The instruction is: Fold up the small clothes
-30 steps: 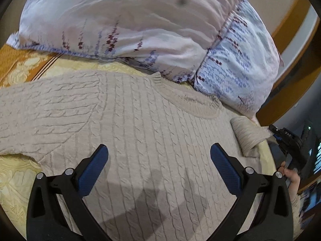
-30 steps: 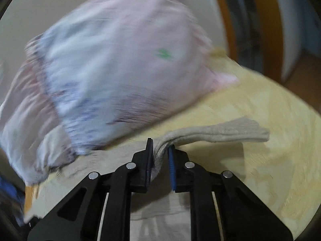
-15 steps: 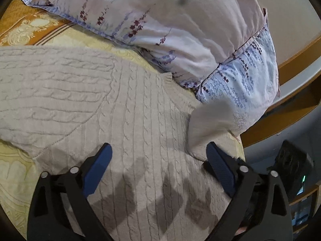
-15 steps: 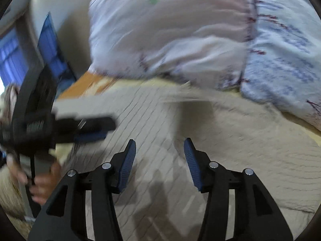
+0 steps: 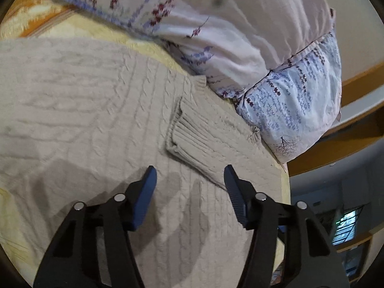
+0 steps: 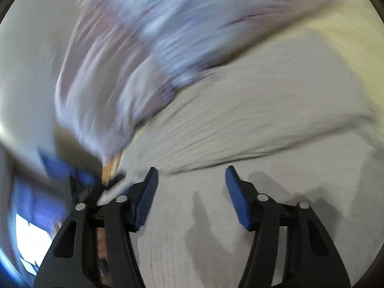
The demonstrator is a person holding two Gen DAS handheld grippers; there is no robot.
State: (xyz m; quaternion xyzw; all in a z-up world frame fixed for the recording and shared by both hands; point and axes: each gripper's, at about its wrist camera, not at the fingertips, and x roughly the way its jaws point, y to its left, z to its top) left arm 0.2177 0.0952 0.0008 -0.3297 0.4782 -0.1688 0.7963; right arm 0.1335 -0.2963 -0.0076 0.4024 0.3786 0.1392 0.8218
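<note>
A beige cable-knit sweater [image 5: 91, 110] lies flat on the yellow bedspread [image 5: 79, 27]. Its right sleeve [image 5: 206, 139] is folded inward across the chest, ribbed cuff pointing left. My left gripper [image 5: 189, 182] is open and empty, hovering just above the sweater below the folded sleeve. The right wrist view is motion-blurred; my right gripper [image 6: 190, 184] is open and empty above the sweater [image 6: 252, 132].
Floral pillows [image 5: 240, 31] lie against the sweater's collar, also blurred in the right wrist view [image 6: 156, 36]. The orange wooden bed frame [image 5: 336, 141] and the bed's edge are at the right. A bright screen [image 6: 31, 240] shows at lower left.
The right gripper carried the sleeve over the sweater body, let go and opened, and is now swinging away. The left gripper moved closer to the folded sleeve and its jaws narrowed.
</note>
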